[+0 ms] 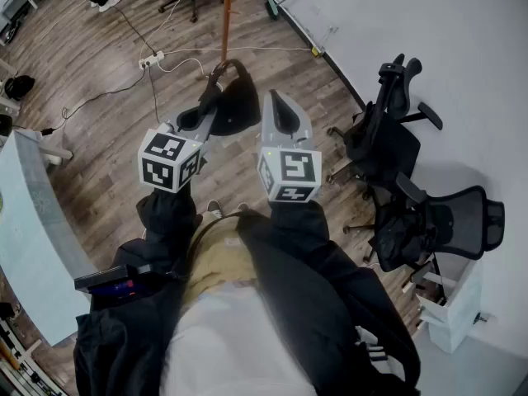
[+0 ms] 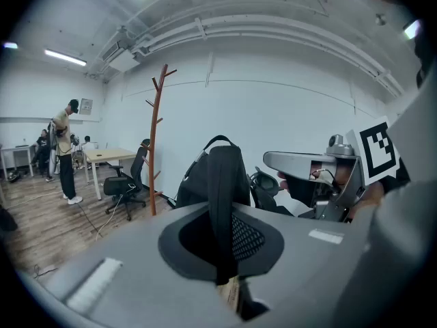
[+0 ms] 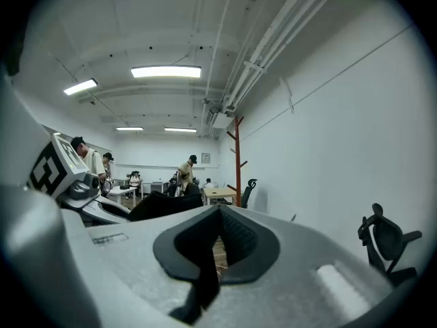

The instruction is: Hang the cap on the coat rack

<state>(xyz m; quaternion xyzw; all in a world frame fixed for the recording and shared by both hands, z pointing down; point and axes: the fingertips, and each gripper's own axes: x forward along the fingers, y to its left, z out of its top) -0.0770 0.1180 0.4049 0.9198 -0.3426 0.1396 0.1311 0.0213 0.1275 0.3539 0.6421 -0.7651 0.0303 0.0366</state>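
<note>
In the head view my left gripper (image 1: 217, 79) is shut on a black cap (image 1: 235, 104), which hangs to the right of its tips over the wooden floor. The left gripper view shows the cap (image 2: 220, 176) standing up out of the closed jaws, its back strap arching on top. My right gripper (image 1: 275, 99) is beside it on the right, shut and empty, its tips close to the cap. The brown coat rack (image 1: 226, 11) rises just beyond both grippers; it shows as a branched pole (image 2: 156, 135) in the left gripper view and by the wall (image 3: 237, 162) in the right gripper view.
Two black office chairs (image 1: 386, 143) (image 1: 437, 221) stand along the white wall on the right. A power strip (image 1: 150, 59) with cables lies on the floor ahead left. A pale table (image 1: 33, 221) is at my left. A person (image 2: 66, 152) stands further back near desks.
</note>
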